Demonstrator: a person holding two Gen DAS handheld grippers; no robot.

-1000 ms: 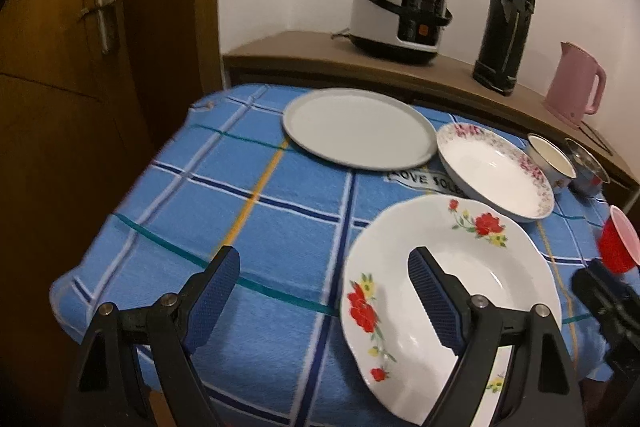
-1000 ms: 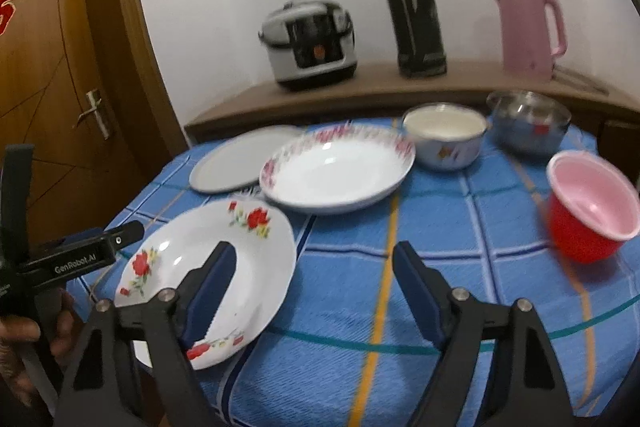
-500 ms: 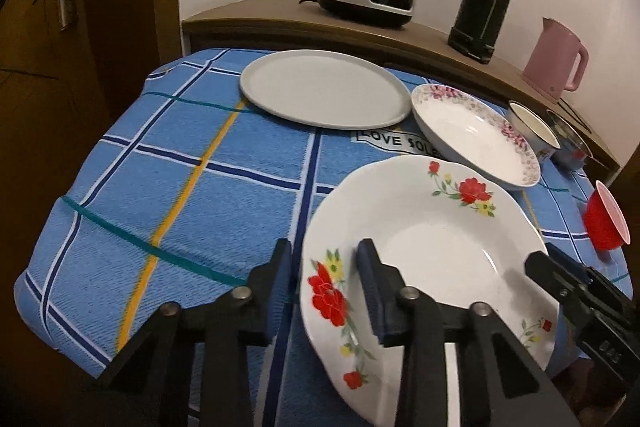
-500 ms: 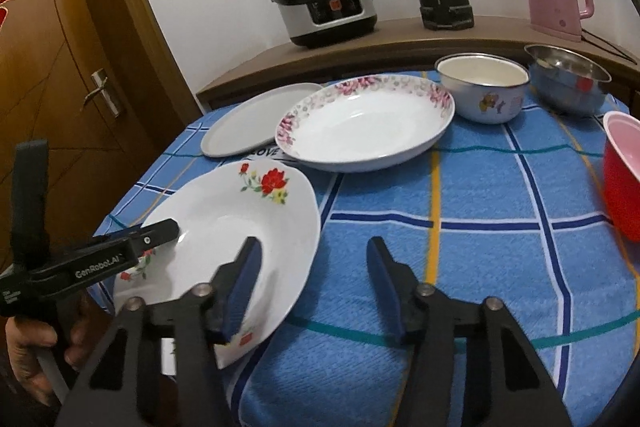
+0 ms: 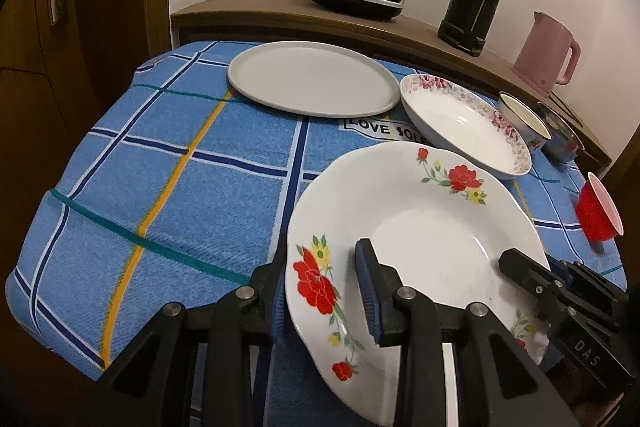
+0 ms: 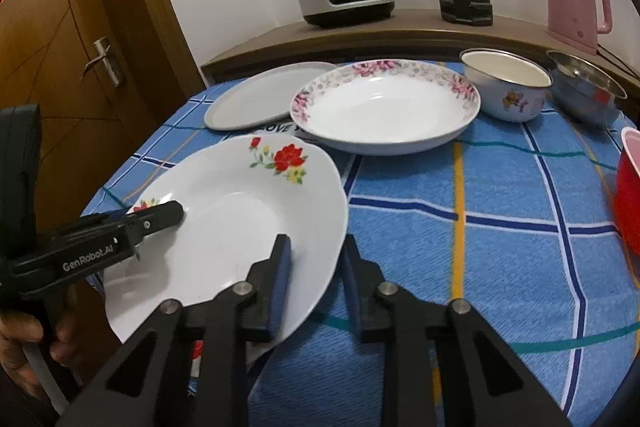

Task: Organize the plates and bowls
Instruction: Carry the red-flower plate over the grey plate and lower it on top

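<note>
Both grippers were on the red-flowered plate (image 5: 420, 227) at the near edge of the blue checked tablecloth (image 5: 180, 179). The left gripper (image 5: 326, 291) had its jaws pinched on the plate's left rim, one pad under, one on top. The right gripper (image 6: 314, 279) clamped the opposite rim the same way. The plate faced upward, tilted, its near side off the cloth, and its long axis ran roughly from one gripper to the other. Beyond it sat the pink-rimmed dish (image 6: 384, 107), just beside the grey flat plate (image 5: 312, 83). Farther right stood the cream bowl (image 6: 508, 91), the steel bowl (image 6: 586, 87) and the red bowl (image 5: 598, 211).
</note>
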